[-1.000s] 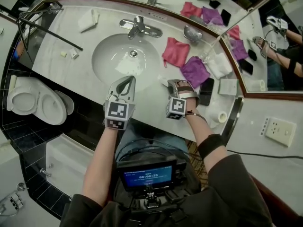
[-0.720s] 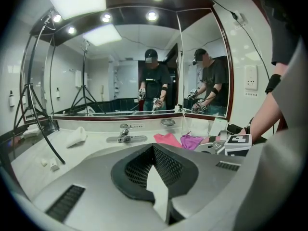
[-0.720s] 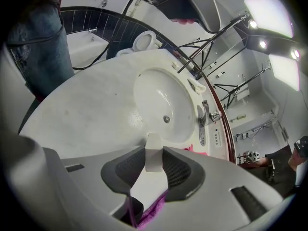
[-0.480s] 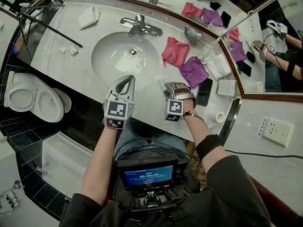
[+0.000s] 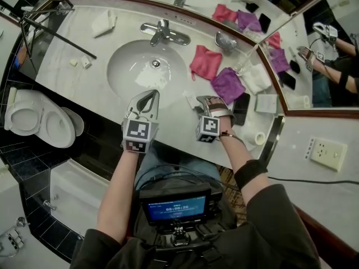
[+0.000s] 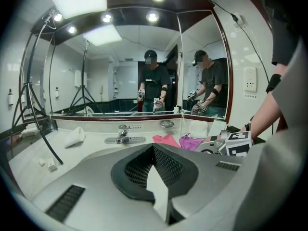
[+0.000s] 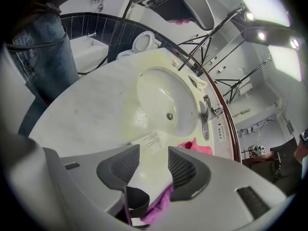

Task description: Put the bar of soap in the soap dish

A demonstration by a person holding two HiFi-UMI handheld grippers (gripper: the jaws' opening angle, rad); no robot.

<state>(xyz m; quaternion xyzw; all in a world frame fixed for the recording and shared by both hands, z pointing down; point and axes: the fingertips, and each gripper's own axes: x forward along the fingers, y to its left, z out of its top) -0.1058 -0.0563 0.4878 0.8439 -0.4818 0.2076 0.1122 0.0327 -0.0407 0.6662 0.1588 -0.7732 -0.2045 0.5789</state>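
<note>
The bar of soap (image 5: 190,100), a small white printed packet (image 7: 152,140), lies on the marble counter (image 5: 84,88) by the basin's right front rim. My right gripper (image 5: 206,100) points down at it. Its jaws (image 7: 154,157) have just been opening and now stand open, with nothing between them and the packet just past the tips. The metal soap dish (image 5: 226,40) sits at the back by the mirror, right of the faucet (image 5: 164,32), and also shows as a soap dish (image 6: 166,123) in the left gripper view. My left gripper (image 5: 147,95) hangs shut and empty (image 6: 154,149) at the basin's front.
A pink cloth (image 5: 206,62) and a purple cloth (image 5: 228,84) lie between the soap and the dish. A black phone (image 5: 243,108), a folded white towel (image 5: 259,77) and a small roll (image 5: 259,138) sit further right. The toilet (image 5: 39,119) stands below the counter's left end.
The right gripper's jaws stand wider than a second ago, and the white soap packet now shows on the counter just left of its tips. The left gripper has not moved.
</note>
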